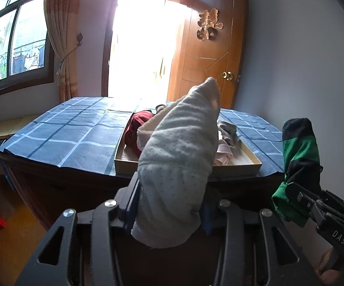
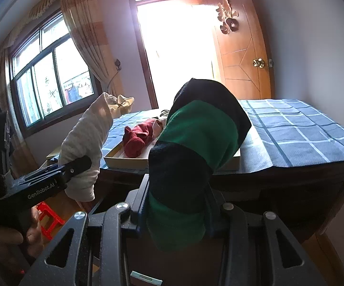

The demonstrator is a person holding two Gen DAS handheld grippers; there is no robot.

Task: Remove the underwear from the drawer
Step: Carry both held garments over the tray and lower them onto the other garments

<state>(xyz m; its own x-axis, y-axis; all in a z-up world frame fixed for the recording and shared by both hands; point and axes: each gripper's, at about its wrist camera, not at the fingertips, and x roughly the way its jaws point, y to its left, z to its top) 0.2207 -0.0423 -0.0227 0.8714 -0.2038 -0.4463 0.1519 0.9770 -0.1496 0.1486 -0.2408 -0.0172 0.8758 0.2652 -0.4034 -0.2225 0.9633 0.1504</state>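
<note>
Left tool (image 1: 169,205) clamps grey underwear (image 1: 179,157), right tool (image 2: 174,205) clamps green-black pair (image 2: 195,147); both lifted clear of drawer (image 1: 238,165) on desk (image 1: 64,140). More garments remain at 12 o'clock; next, set aside

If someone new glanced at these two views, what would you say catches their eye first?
First the two raised garments: a grey garment clamped in the left gripper and a green-and-black striped one clamped in the right gripper, both held up in front of the table. Behind them, a shallow drawer on the blue checked cloth holds a dark red piece, and a glaring doorway beside the door washes out the background.
</note>
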